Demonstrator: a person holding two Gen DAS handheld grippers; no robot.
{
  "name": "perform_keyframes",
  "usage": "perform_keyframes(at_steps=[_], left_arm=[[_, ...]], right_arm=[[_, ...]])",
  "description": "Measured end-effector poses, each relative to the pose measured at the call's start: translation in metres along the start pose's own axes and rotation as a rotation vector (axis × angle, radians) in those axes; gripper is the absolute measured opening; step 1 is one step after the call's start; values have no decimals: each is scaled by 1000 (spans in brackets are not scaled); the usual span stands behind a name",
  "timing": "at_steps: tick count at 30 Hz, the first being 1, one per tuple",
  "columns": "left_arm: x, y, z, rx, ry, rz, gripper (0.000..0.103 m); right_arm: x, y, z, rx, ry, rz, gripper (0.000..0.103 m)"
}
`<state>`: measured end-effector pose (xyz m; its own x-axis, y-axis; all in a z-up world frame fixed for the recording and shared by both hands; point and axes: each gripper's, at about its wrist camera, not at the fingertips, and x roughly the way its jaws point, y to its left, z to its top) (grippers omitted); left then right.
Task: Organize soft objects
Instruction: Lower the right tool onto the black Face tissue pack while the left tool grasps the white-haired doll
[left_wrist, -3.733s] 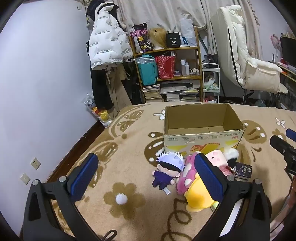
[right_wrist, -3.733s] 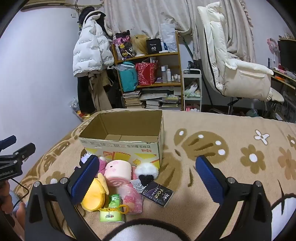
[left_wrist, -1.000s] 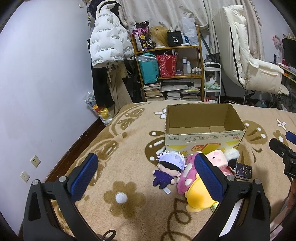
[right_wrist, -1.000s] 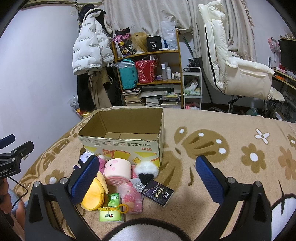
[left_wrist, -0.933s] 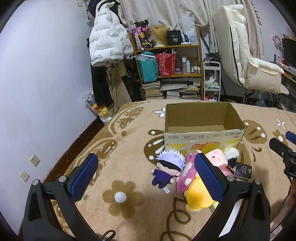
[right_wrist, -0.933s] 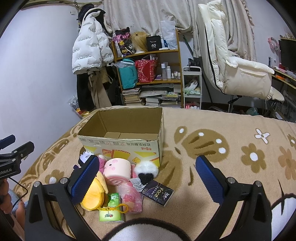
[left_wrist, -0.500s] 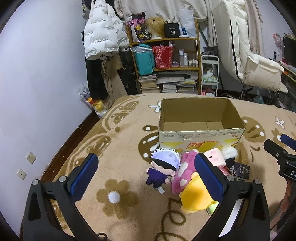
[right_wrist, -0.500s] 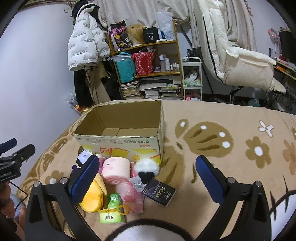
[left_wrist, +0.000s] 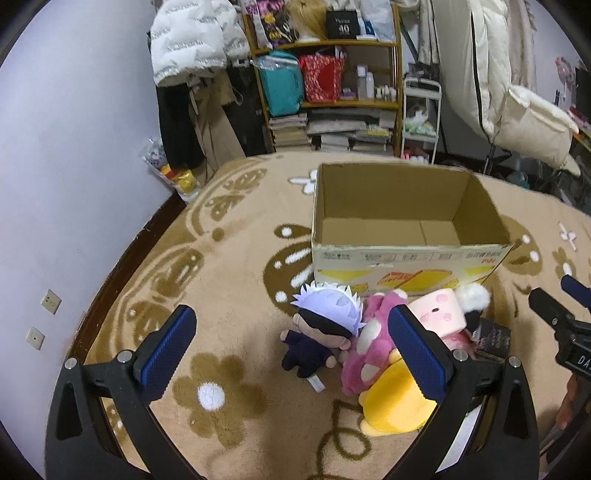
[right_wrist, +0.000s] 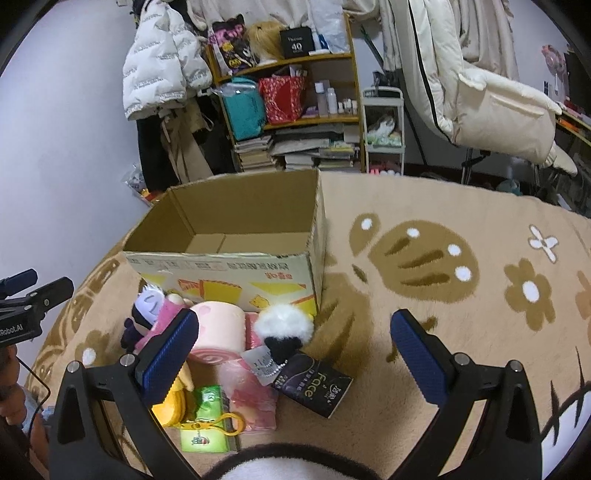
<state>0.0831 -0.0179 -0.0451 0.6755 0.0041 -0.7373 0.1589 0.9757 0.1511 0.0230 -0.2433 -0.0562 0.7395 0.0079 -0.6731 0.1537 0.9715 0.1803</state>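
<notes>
An open, empty cardboard box (left_wrist: 406, 258) (right_wrist: 229, 269) stands on the tan patterned blanket. Before its front wall lies a pile: a white-haired doll (left_wrist: 321, 332) (right_wrist: 142, 310), a pink spotted plush (left_wrist: 369, 347), a yellow plush (left_wrist: 395, 406) (right_wrist: 173, 402), a pink roll plush (left_wrist: 439, 314) (right_wrist: 218, 332), a white and black pompom (right_wrist: 284, 328), a pink packet (right_wrist: 251, 395), a green tissue pack (right_wrist: 203, 424) and a dark "face" pack (right_wrist: 314, 384). My left gripper (left_wrist: 291, 350) is open above the doll. My right gripper (right_wrist: 291, 350) is open above the pile's right side.
The blanket (right_wrist: 461, 302) covers a bed whose left edge meets a lilac wall (left_wrist: 55, 184). Behind stand a cluttered wooden shelf (left_wrist: 325, 85), a hanging white puffer jacket (left_wrist: 192, 40), a small white cart (left_wrist: 421, 122) and a cream reclining chair (right_wrist: 480, 92).
Both grippers have moved forward and tilted down towards the box and the pile, which now sit closer in both views. Both stay open and empty.
</notes>
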Motion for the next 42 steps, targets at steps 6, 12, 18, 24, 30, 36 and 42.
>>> perform_keyframes(at_steps=[6, 12, 18, 24, 30, 36, 42], left_arm=[[30, -6, 6, 30, 59, 7, 103], [56, -7, 9, 47, 116, -4, 103], [87, -9, 8, 66, 182, 4, 103], [112, -6, 8, 45, 227, -1, 103], [133, -3, 5, 12, 276, -33, 103], [141, -6, 6, 4, 299, -93, 103], [155, -13, 0, 23, 354, -89, 103]], right_arm=[[18, -9, 1, 26, 61, -5, 103], [35, -12, -1, 32, 117, -11, 103], [54, -14, -8, 27, 180, -21, 103], [73, -19, -16, 40, 251, -19, 103], [85, -25, -23, 51, 290, -34, 103], [98, -29, -29, 70, 328, -30, 103], [109, -34, -34, 90, 369, -32, 103]])
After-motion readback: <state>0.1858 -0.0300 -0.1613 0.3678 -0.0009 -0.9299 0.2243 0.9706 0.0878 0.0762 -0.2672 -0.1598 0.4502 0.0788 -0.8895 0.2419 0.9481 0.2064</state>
